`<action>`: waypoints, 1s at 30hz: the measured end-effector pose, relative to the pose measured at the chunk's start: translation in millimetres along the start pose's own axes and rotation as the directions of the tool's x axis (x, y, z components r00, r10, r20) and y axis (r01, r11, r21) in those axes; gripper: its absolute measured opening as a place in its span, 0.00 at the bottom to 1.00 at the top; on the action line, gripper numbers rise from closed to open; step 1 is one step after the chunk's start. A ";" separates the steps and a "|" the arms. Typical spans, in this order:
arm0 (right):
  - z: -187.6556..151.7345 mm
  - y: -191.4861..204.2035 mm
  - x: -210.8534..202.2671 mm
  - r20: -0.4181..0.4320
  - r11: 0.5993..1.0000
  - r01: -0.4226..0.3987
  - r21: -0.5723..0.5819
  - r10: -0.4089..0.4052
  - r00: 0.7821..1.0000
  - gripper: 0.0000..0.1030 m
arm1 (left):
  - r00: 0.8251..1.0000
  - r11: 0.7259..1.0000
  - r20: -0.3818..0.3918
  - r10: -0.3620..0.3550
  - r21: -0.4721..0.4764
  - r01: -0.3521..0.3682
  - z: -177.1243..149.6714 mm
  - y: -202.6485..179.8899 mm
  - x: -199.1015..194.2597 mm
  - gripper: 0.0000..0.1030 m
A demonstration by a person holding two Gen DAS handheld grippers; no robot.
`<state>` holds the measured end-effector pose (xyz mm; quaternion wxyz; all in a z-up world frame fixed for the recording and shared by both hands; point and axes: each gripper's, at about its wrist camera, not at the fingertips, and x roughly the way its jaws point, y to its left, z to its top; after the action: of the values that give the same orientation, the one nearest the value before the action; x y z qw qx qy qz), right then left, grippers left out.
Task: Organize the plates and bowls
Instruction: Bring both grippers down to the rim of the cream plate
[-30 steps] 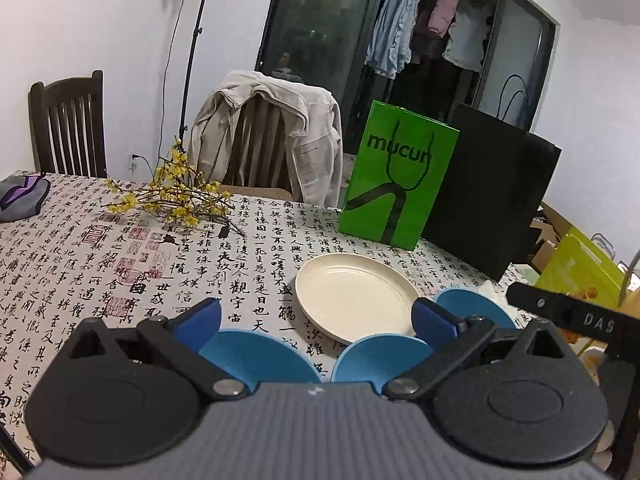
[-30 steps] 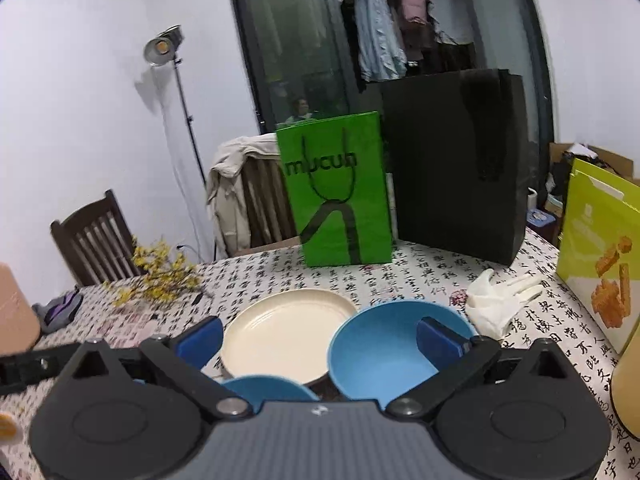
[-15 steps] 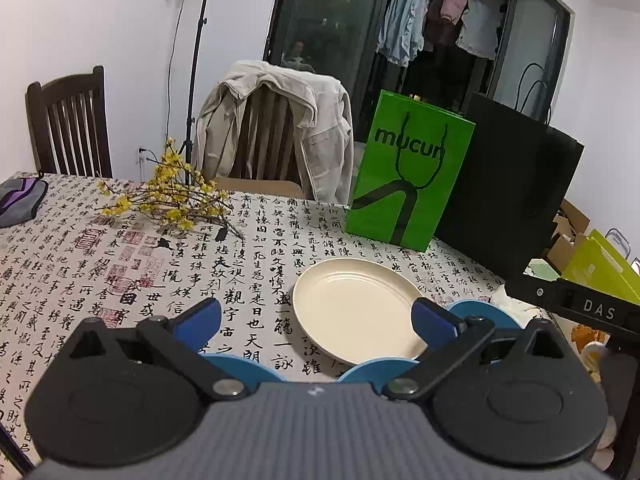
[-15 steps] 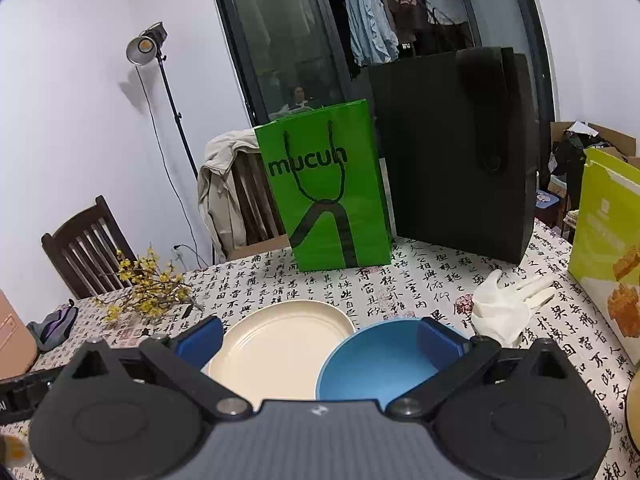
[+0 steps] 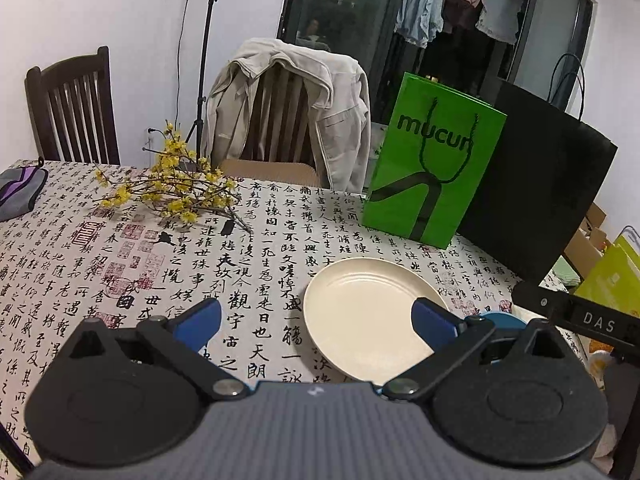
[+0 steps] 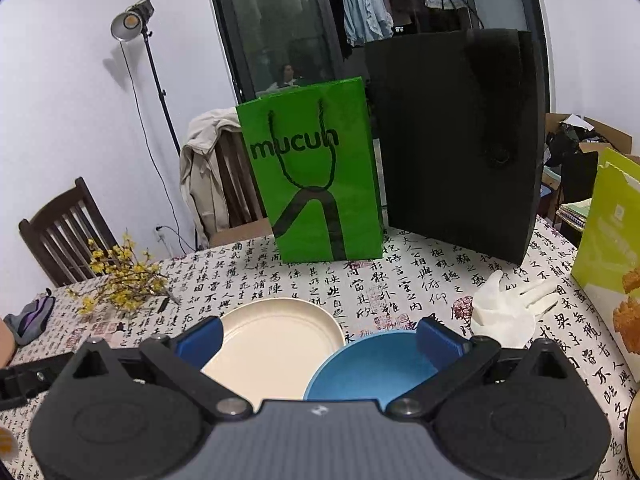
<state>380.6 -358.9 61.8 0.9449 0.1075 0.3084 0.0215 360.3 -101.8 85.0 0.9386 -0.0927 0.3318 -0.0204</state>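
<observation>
on the far left of the tabletop (image 5: 60,264) i see a yellow flower sprig (image 5: 172,192), well apart from the dishes. my left gripper (image 5: 316,320) hangs above the cloth with its fingers spread wide and nothing between them. just right of centre the cream plate (image 5: 360,312) lies flat, in front of the green bag (image 6: 312,184). next comes the blue bowl (image 6: 372,364), upright, its rim overlapping the plate's right edge in the right wrist view. my right gripper (image 6: 320,340) hovers over both, fingers wide apart and empty. to stack well, i judge i should pinch the bowl's near rim, lift it straight, and lower it centred on the plate. a white glove (image 6: 508,308) lies further right.
</observation>
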 end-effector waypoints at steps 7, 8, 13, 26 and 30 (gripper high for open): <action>8.3 -2.9 20.8 -0.020 0.999 0.037 -0.004 -0.038 0.999 1.00 | 0.999 1.000 -0.033 0.007 0.003 -0.006 10.5 -3.1 21.9 1.00; 9.4 -3.5 23.6 -0.023 0.999 0.041 -0.006 -0.041 0.999 1.00 | 0.999 1.000 -0.037 0.010 0.003 -0.010 11.5 -3.5 25.1 1.00; 15.6 -7.0 40.9 -0.046 0.999 0.047 -0.017 -0.048 0.998 1.00 | 0.998 1.000 -0.064 0.021 -0.010 -0.022 17.7 -2.4 42.5 1.00; 22.1 -15.6 82.9 -0.130 0.998 0.053 -0.042 -0.058 0.990 1.00 | 0.989 0.998 -0.134 0.063 -0.012 -0.065 28.4 -1.6 90.1 1.00; 23.2 -13.2 91.5 -0.147 0.995 0.062 -0.075 -0.072 0.986 1.00 | 0.986 0.997 -0.153 0.070 -0.011 -0.073 30.3 -2.5 103.3 1.00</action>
<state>467.9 -366.4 24.3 0.9225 0.0621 0.3809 0.0085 459.8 -109.7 44.6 0.9098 -0.0866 0.4057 0.0091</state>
